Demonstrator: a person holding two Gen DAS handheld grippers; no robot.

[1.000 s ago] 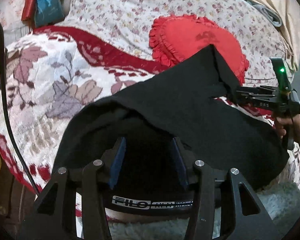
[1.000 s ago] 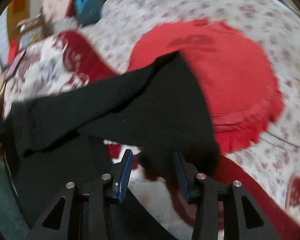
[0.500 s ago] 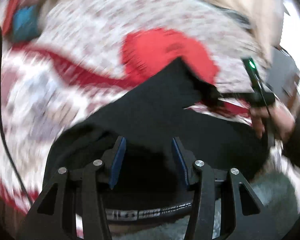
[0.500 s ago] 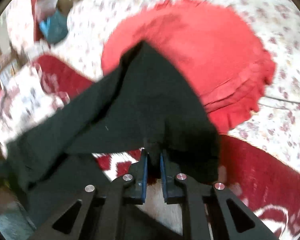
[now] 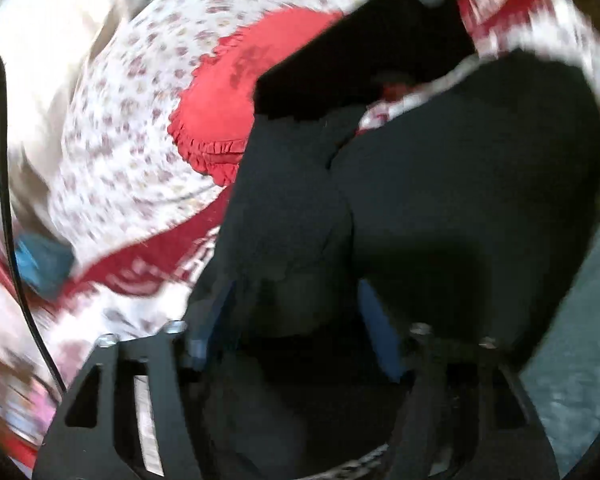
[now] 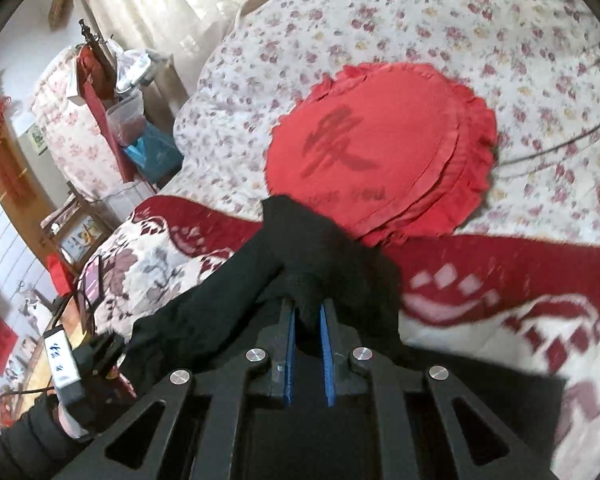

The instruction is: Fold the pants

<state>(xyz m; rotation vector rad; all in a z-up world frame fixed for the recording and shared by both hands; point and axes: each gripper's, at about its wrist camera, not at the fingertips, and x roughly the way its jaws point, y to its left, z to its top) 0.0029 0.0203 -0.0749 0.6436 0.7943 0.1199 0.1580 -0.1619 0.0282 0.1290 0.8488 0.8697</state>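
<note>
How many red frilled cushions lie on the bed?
1: the red cushion lies on the floral quilt, just beyond the black pants. Others could be hidden outside the views.

Daylight comes through pale curtains (image 6: 156, 4) at the top of the right wrist view, leaving the flowered bedspread (image 6: 440, 32) bright and fairly sharp. The left wrist view is smeared by motion blur (the red cushion (image 5: 228, 92) least), and the black pants (image 5: 460, 200) lose all detail. Both views curve strongly toward dark round edges.
</note>
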